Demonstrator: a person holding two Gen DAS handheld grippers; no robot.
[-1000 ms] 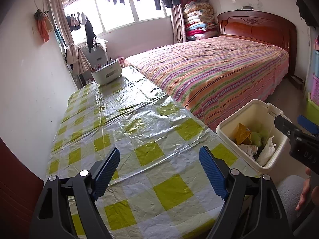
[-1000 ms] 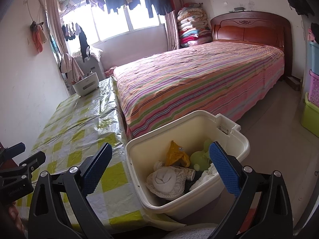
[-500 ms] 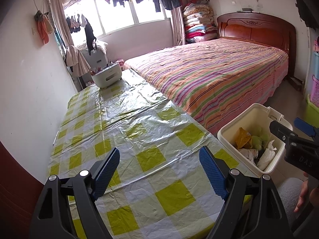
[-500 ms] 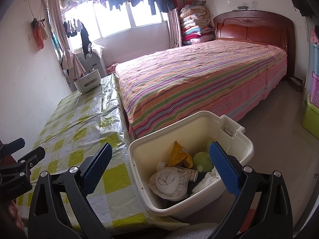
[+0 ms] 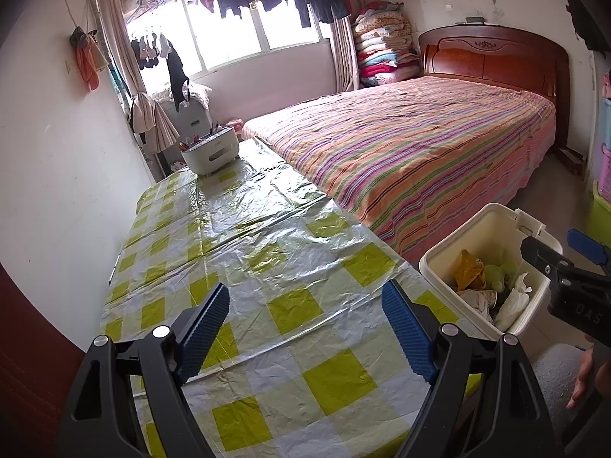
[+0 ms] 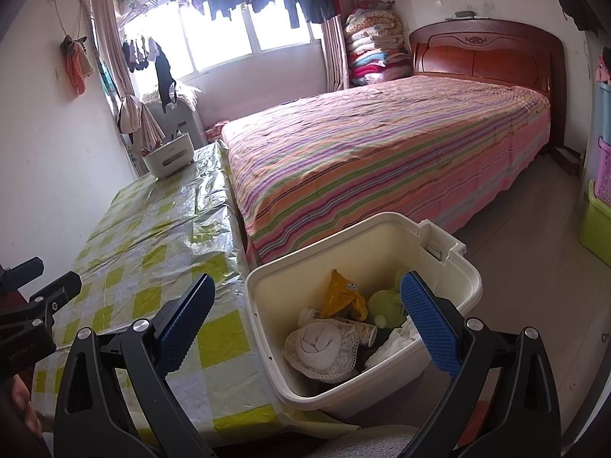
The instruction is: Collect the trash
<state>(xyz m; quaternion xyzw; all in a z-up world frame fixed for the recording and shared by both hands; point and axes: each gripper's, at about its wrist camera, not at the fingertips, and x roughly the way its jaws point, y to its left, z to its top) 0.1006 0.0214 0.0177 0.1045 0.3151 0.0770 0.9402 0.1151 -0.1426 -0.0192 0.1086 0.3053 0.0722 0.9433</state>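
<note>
- The left gripper (image 5: 305, 328) hangs over the tabletop (image 5: 244, 244), jaws wide apart and empty. Compared with a second ago, its view has drawn back and risen slightly, so more of the bare checked cover shows ahead of the jaws.
- That cover is a crinkled, glossy plastic sheet in yellow-green and white squares. Nothing loose lies on it between or beyond the jaws, only a white rounded caddy (image 5: 210, 154) far ahead at the window end.
- The right gripper (image 6: 305, 328) also has its jaws spread with nothing in them. The bin (image 6: 267, 290) sits between and just below them, a little lower than a second ago.
- The bin is smooth cream plastic with rounded corners. Inside lie a yellow wrapper (image 6: 341, 297), a rolled white cloth (image 6: 324, 343), a crushed paper cup (image 6: 361, 330), something soft and green (image 6: 385, 305) and white tissue (image 6: 397, 337).
- With both grippers empty and backing off, the collecting looks essentially done.
</note>
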